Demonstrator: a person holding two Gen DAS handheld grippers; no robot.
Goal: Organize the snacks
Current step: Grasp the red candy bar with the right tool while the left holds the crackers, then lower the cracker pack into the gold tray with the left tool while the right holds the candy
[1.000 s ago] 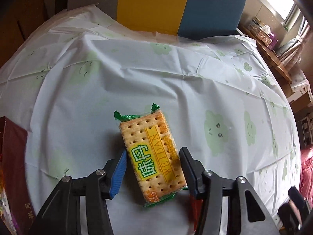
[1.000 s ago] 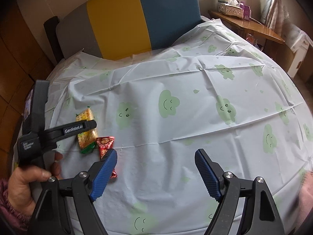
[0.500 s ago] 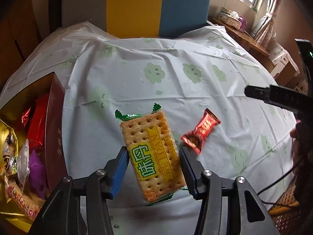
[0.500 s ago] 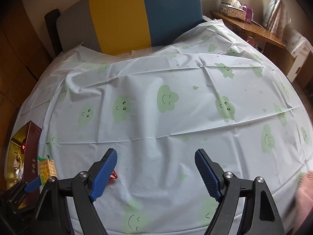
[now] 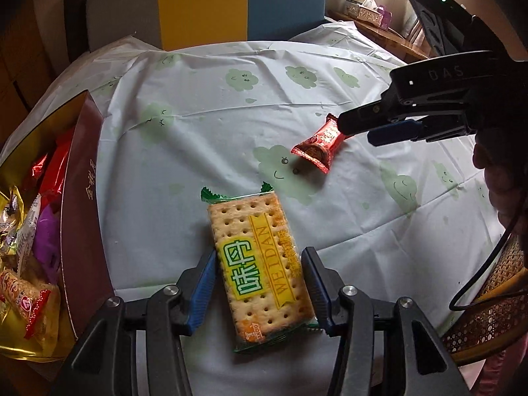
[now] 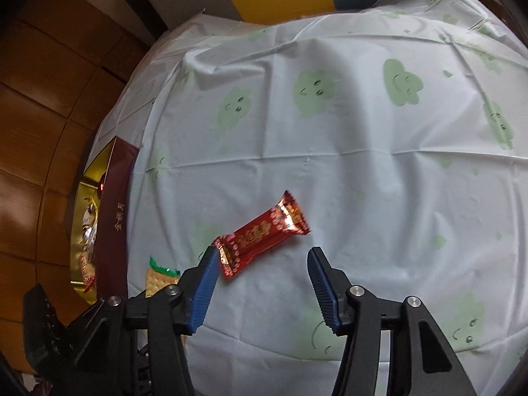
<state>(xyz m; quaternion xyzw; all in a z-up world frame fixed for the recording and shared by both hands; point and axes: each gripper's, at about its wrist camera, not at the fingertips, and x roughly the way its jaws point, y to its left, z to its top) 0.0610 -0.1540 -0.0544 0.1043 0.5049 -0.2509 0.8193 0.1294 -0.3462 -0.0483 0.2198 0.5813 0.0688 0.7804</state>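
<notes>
Two snacks in play, one per hand. Left wrist view: left tongs (image 5: 259,292) clenched on the green-edged cracker packet with yellow band (image 5: 259,264), pads pressed to both long sides, packet lifted clear of the tabletop (image 5: 198,138) with its white, green-cloud-printed cloth. A second ago this view showed only cloth and chair; now the dark red cardboard box with gold lining (image 5: 82,204), already crowded with wrapped snacks, sits at the left edge, so the packet has been carried across toward it. Judged: drop-off into the box is the next step, not yet done. In the same view the right tongs (image 5: 354,130) come in from the right, tips at the tail of the small red foil candy bar (image 5: 318,147) lying on the cloth. Right wrist view: right tongs (image 6: 262,270) have just been closing, from a wide spread to a narrower gap, and the view has swung down onto the red bar (image 6: 260,234). Bar lies slantwise ahead of the pads, its near end just beside the left pad; the far pad stands well apart from it. So released, not gripping yet. Judged: bar sits off-centre in the gap, so a pinch here may clip only the crimped end; re-centre first. Box (image 6: 115,217) and packet corner (image 6: 155,280) visible lower left.
</notes>
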